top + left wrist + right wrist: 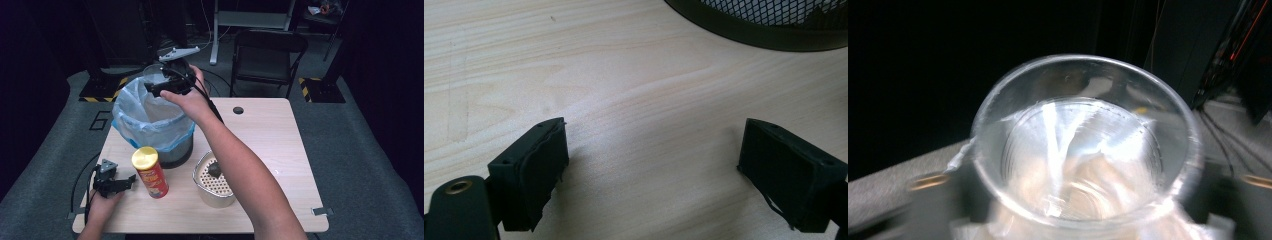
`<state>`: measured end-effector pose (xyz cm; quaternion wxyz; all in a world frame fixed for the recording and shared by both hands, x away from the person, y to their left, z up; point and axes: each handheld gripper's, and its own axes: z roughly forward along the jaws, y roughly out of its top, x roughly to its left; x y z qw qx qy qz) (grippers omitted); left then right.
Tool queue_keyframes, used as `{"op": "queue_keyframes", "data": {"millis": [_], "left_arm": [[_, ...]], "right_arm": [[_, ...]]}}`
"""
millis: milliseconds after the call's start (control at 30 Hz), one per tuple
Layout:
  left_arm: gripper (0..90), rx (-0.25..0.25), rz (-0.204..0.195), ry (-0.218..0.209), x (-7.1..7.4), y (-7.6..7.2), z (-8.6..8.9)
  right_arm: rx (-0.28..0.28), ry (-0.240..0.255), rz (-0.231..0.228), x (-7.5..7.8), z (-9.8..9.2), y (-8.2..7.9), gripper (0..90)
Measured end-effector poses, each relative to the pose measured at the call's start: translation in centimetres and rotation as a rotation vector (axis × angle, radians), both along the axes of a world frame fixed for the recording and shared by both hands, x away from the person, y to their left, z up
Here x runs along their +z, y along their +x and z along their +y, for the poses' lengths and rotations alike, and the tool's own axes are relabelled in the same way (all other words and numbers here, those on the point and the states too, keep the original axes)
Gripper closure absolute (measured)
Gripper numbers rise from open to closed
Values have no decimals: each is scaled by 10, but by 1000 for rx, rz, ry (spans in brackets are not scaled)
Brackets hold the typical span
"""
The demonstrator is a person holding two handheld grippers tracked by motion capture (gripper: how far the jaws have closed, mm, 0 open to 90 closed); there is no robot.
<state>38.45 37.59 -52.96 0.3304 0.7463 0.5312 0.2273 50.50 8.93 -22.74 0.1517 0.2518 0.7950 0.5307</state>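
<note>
Table: lined bin (150,117), strainer (212,182) beside.

left gripper (131,180): near-left, low by the table top, black jaws spread wide, nothing between them, pointing right | left hand (102,204): wrapped round its rear, forearm entering from near edge | right gripper (152,88): raised far-left of centre, grey three-cornered plate on top | right forearm: stretched diagonally from near-right, bare, wrist bent left
</note>
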Motion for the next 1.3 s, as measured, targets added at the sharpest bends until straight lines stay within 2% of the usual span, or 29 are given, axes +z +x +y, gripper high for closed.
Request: {"op": "queue_keyframes", "data": {"millis": [33,67,133,233,267,367,467,567,600,667,700,733,833,933,1033,1133,1300], "left_arm": [[117,0,-1,-1,0,0,0],[117,0,-1,-1,0,0,0],[117,2,-7,-2,-1,0,0],[117,0,1,-1,0,0,0],[117,3,-7,-2,-1,0,0],[116,1,0,0,0,0,0],[117,5,-7,-4,0,0,0],[118,11,-5,-12,-1,-1,-1],[118,15,-21,-10,-2,-1,-1],[118,18,-15,-13,-1,-1,-2],[118,18,-15,-13,-1,-1,-2],[118,22,-17,-16,-1,-1,-2],[127,29,-13,-28,-1,-1,-2],[145,38,9,-65,1,-2,1],[151,39,4,-59,2,-2,2],[152,43,20,-68,3,-3,2],[156,38,23,-62,7,-4,2]], "right_arm": [[17,-42,32,-6,4,1,123],[17,-42,32,-6,4,1,123],[30,-96,19,-12,5,-1,57],[40,-91,14,-12,2,-2,58],[37,-85,12,-12,-1,-3,60],[27,-56,10,-9,-10,-6,73],[17,-52,5,-6,-22,-11,141],[6,-53,-7,-5,-29,-15,147],[13,-44,-10,-5,-34,-17,157],[10,-37,-31,-5,-49,-22,195],[10,-37,-31,-5,-49,-22,195],[8,-32,-31,-6,-59,-25,200],[10,-27,-31,-8,-68,-28,201],[-2,-15,-39,-13,-85,-33,207],[-8,-20,-52,-16,-95,-36,221],[-16,-16,-81,-22,-112,-40,230],[-31,-21,-97,-29,-128,-45,240]]}}
